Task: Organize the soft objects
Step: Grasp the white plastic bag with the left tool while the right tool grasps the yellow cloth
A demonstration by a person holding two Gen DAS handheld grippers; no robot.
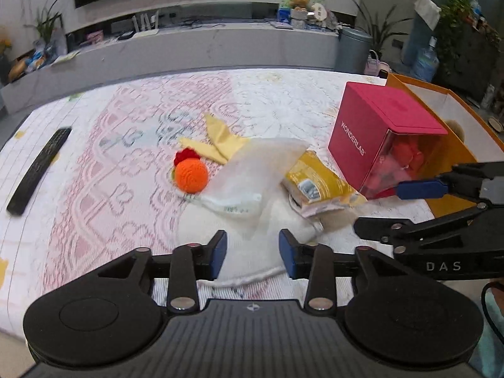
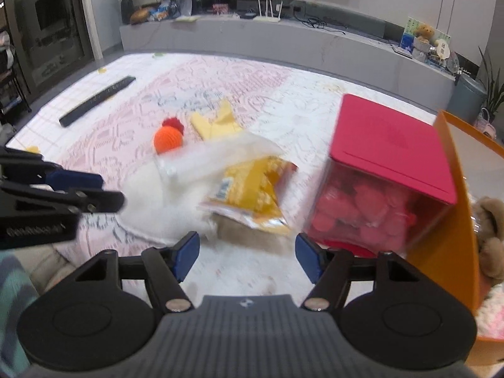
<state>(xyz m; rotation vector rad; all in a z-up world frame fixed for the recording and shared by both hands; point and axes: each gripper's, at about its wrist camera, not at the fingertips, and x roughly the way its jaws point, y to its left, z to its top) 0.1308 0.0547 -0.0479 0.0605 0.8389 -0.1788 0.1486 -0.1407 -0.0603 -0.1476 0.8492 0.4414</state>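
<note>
Two grippers, left and right, hover with jaws apart and empty over the mat's near edge. Soft items, an orange ball and a white cloth, lie mid-mat; the bin stands at its right edge. Judged step: approach; next, a pinch on the cloth.

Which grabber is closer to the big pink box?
Right. The right gripper sits open just in front of the pink box, near its corner. The left gripper is open further left, over the white cloth.
</note>
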